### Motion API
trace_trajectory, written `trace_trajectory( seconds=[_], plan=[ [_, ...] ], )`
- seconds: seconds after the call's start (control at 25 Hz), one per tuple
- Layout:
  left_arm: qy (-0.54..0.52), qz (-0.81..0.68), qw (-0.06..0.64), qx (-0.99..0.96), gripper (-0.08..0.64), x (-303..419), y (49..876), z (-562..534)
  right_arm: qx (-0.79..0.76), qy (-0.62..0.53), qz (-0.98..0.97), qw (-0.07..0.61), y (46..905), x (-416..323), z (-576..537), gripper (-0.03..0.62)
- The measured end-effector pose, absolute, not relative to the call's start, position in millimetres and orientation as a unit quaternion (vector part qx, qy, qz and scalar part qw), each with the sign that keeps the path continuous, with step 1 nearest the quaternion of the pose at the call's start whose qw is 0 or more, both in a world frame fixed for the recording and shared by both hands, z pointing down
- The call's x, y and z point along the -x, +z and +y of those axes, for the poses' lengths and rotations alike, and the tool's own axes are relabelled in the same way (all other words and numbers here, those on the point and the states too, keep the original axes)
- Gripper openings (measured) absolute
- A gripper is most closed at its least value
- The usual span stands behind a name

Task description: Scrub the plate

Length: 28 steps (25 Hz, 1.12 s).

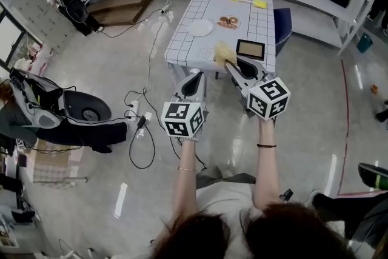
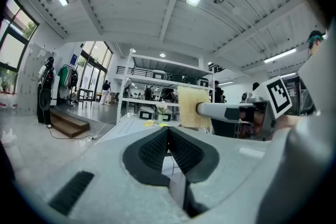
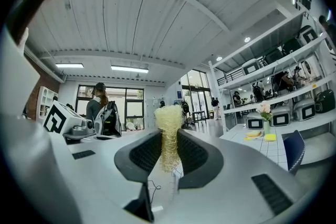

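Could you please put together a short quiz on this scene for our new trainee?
1. True or false: the right gripper has its jaws closed on a yellow scrub pad.
2. Multiple choice: the jaws of the left gripper are (A) wide apart, (B) together with nothing between them, (C) closed on a plate.
3. Fill the gap: the white plate lies on the ____, with neither gripper touching it.

Key: 1 true. 2 B. 3 table.
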<state>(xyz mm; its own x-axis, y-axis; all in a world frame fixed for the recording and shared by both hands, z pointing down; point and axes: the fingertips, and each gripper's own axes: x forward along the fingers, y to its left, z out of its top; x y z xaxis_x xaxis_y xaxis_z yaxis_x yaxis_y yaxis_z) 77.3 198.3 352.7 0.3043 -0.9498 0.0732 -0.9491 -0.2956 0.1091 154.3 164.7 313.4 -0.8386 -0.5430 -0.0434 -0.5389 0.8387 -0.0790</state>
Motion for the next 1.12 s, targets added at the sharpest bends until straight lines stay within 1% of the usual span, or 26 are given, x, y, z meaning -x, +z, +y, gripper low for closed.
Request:
trace_trajectory(
  seconds=[0.56, 1.12],
  plan=[
    [0.013, -0.599, 0.092, -0.796, 0.011, -68, 374, 173, 0.265, -0.078, 0.961, 0.018, 347, -140, 135, 0.080],
    [-0.007, -0.586, 0.104, -0.804, 0.011, -29, 375, 90, 0.274, -0.085, 0.958, 0.009, 349, -103, 59, 0.080]
  ],
)
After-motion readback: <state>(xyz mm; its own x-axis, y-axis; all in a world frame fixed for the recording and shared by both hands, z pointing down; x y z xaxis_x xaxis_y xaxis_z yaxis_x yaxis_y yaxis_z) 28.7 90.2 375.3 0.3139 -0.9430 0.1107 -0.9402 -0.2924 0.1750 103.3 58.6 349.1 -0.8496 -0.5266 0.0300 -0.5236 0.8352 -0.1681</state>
